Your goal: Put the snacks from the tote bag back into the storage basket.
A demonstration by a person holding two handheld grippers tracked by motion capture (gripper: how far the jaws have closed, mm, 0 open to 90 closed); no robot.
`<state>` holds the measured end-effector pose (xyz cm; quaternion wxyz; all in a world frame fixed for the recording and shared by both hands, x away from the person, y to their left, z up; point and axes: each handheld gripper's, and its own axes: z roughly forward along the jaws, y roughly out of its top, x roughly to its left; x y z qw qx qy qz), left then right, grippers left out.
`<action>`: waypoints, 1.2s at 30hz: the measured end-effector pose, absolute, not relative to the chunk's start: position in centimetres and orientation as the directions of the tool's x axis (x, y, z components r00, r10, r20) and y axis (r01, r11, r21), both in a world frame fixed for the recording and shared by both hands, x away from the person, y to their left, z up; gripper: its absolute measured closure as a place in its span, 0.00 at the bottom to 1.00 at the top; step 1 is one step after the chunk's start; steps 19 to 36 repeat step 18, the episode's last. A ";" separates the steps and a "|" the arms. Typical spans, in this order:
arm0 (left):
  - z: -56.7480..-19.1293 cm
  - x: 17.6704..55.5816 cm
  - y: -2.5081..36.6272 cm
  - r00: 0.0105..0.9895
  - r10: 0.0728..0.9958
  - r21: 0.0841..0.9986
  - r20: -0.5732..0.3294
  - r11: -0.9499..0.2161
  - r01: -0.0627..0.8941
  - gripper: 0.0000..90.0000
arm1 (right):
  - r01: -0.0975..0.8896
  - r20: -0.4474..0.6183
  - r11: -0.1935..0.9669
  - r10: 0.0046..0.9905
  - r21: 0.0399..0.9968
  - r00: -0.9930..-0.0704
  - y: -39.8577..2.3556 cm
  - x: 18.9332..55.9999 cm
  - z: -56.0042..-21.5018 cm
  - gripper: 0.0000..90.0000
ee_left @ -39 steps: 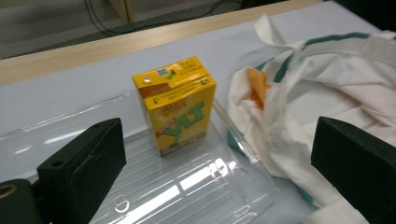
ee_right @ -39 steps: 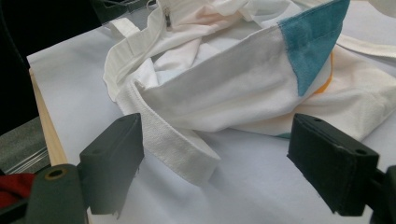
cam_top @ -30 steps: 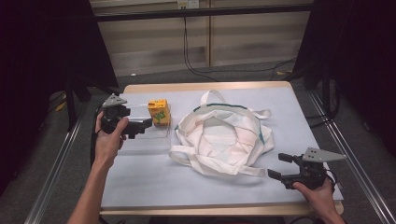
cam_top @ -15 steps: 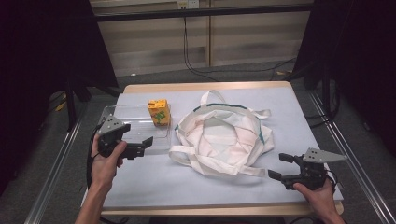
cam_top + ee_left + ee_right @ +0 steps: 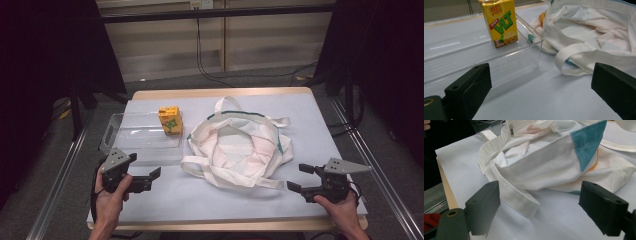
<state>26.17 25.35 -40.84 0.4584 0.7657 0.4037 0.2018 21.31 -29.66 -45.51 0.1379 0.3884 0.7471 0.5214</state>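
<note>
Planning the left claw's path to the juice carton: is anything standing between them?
Yes. The carton stands inside the clear tray, and the tray's near wall lies between it and the open left claw. The bag lies off to the side, not on that line.

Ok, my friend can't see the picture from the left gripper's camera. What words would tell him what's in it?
A yellow drink carton stands upright in a clear plastic tray on a pale table. A crumpled white cloth bag lies just right of the tray, and the left gripper hangs open in front with nothing between its black jaws.
</note>
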 end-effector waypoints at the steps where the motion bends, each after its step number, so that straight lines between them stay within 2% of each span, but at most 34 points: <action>1: -41.1 25.9 25.3 0.589 0.805 0.865 -0.063 -0.250 0.434 0.03 | 0.436 0.199 0.154 0.724 0.887 -0.660 -29.6 21.3 -45.5 0.19; 7: -42.4 24.4 25.4 0.561 0.826 0.864 -0.054 -0.243 0.441 0.02 | 0.441 0.203 0.150 0.728 0.885 -0.655 -29.8 21.2 -45.5 0.19; 13: -44.0 24.0 25.4 0.529 0.844 0.870 -0.088 -0.193 0.453 0.02 | 0.442 0.203 0.146 0.733 0.885 -0.649 -29.8 21.3 -45.5 0.19; 18: -45.0 23.9 25.6 0.537 0.840 0.869 -0.073 -0.211 0.448 0.02 | 0.445 0.208 0.138 0.737 0.885 -0.643 -30.0 21.4 -45.6 0.19; 36: -45.0 23.9 25.6 0.537 0.840 0.869 -0.073 -0.211 0.448 0.02 | 0.445 0.208 0.138 0.737 0.885 -0.643 -30.0 21.4 -45.6 0.19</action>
